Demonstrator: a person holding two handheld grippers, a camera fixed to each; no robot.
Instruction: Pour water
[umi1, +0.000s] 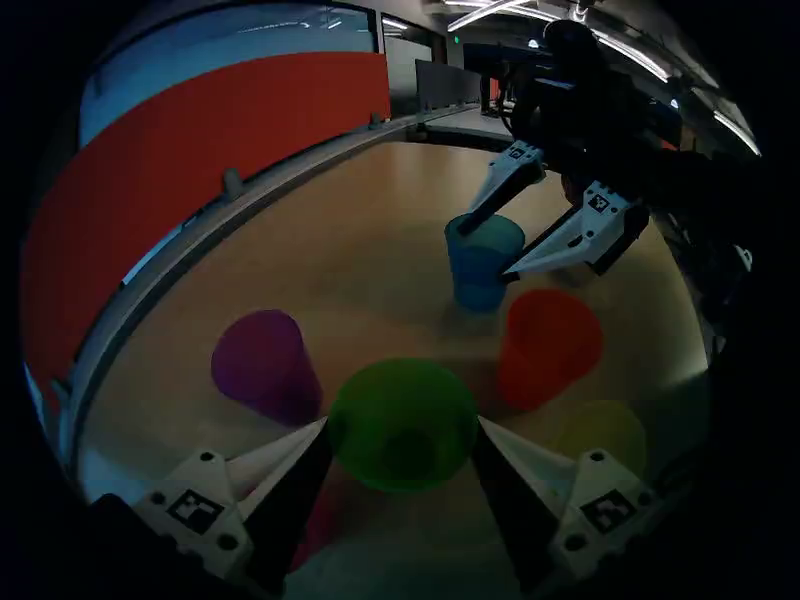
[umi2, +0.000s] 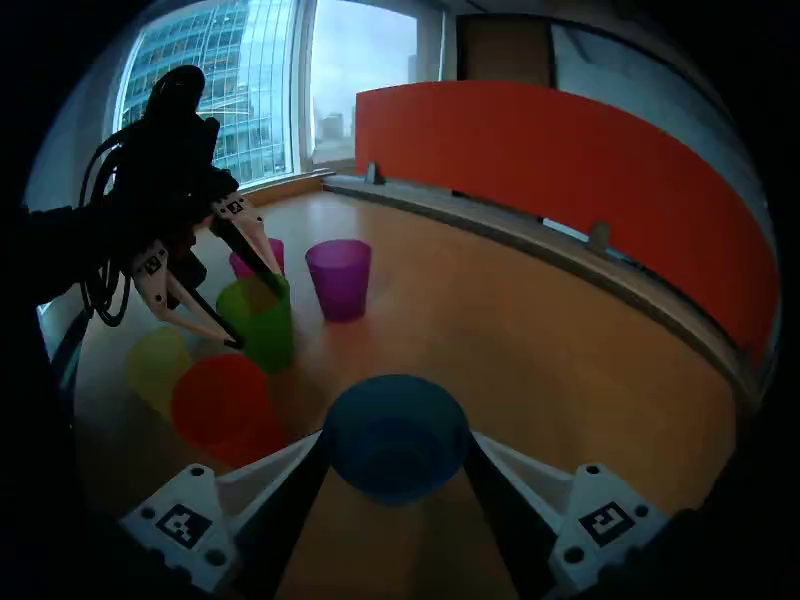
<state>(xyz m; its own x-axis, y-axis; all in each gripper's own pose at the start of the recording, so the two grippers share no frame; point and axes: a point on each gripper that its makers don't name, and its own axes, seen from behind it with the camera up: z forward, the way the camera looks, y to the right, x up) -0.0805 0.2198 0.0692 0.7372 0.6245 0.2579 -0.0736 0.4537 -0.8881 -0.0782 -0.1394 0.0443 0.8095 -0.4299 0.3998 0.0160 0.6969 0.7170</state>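
A green cup (umi1: 403, 400) stands on the wooden table (umi1: 380, 220) with my left gripper (umi1: 402, 428) shut on it, one finger pressing each side. Farther off, a blue cup (umi1: 482, 262) is held by my right gripper (umi1: 489, 252). In the right gripper view the blue cup (umi2: 395, 440) sits between the two fingers of my right gripper (umi2: 397, 437), which is shut on it. The left gripper (umi2: 255, 316), held by a dark-sleeved arm, grips the green cup (umi2: 258, 325) there. Both cups look upright.
A purple cup (umi1: 265, 365), a red cup (umi1: 545, 345) and a yellow cup (umi1: 600, 432) stand around the green one, with a pink cup (umi2: 250, 262) behind it. An orange partition (umi2: 600, 170) lines the table's far edge. Bare tabletop (umi2: 560, 360) lies toward the partition.
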